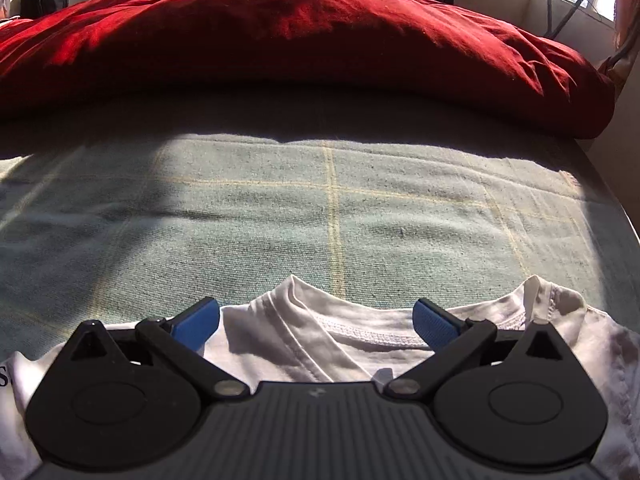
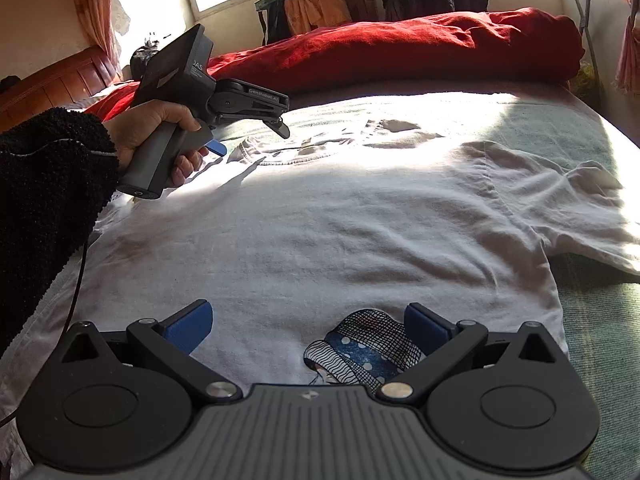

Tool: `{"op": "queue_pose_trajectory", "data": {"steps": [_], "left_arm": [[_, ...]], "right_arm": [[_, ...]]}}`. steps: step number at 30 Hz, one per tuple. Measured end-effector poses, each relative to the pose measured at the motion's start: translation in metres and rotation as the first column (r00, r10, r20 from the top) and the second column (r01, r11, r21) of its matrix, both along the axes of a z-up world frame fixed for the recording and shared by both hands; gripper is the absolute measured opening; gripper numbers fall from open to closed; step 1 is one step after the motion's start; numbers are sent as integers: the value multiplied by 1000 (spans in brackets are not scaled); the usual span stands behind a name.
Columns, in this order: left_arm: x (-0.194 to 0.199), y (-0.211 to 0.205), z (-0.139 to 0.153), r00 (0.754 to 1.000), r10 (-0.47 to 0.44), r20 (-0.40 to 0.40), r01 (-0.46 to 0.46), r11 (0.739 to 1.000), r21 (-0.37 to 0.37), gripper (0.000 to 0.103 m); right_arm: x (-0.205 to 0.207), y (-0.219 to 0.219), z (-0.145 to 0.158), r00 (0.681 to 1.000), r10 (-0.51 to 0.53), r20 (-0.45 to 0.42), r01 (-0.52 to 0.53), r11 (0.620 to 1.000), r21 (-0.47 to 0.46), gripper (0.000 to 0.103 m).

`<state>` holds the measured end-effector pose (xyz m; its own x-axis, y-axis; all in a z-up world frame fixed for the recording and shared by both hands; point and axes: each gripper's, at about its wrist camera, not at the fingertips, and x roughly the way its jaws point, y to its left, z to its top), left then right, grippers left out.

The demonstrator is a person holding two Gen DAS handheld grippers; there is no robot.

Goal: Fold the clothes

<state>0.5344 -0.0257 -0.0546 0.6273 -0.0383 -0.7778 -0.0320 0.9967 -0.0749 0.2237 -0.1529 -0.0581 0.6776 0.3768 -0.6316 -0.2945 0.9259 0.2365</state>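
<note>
The left gripper is held wide open, and nothing is held in it. It is kept low over the neck hole of the white T-shirt. The right gripper is wide open too, with nothing in it, and it is held over the picture of a hat printed on the shirt.

The shirt is spread out mostly flat on the green blanket. One sleeve is seen sticking out to the side. A red quilt is piled at the far end of the bed.

The shirt is not folded now. For a good fold, only the edge of the cloth should be pinched, not the blanket under it. Both sides should be lifted together, so the fold is kept straight. Bumps should be smoothed out.
</note>
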Motion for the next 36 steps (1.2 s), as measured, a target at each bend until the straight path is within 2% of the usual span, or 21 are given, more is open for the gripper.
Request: {"op": "queue_pose_trajectory", "data": {"steps": [4, 7, 9, 14, 18, 21, 25, 29, 36], "left_arm": [[-19, -24, 23, 996, -86, -28, 87, 996, 21, 102], [-35, -52, 36, 981, -186, -60, 183, 982, -51, 102], [-43, -77, 37, 960, -265, -89, 256, 961, -105, 102], [-59, -138, 17, 893, -420, -161, 386, 899, -205, 102], [-60, -180, 4, 856, -490, -169, 471, 871, -139, 102], [-40, -190, -10, 860, -482, -170, 464, 875, -134, 102], [4, -190, -19, 894, -433, -114, 423, 900, -105, 102], [32, -193, -23, 906, -414, -87, 406, 909, -91, 102], [35, -193, -8, 923, -380, -56, 374, 922, -101, 102]], "right_arm": [[-5, -4, 8, 1000, -8, 24, 8, 1000, 16, 103], [-7, -8, 14, 999, -13, 32, 11, 999, 43, 103], [-7, -10, 15, 1000, -14, 27, 12, 999, 48, 103], [-9, -17, 10, 1000, -25, 6, 25, 999, 43, 103], [-10, -23, 4, 999, -36, -17, 36, 999, 40, 103], [-7, -23, -2, 999, -26, -43, 28, 998, 49, 103], [-4, -18, -2, 999, 5, -52, -2, 998, 63, 103], [-4, -20, -2, 997, 42, -59, -37, 996, 80, 103], [-1, -35, -2, 996, -9, -90, 20, 992, 124, 103]]}}
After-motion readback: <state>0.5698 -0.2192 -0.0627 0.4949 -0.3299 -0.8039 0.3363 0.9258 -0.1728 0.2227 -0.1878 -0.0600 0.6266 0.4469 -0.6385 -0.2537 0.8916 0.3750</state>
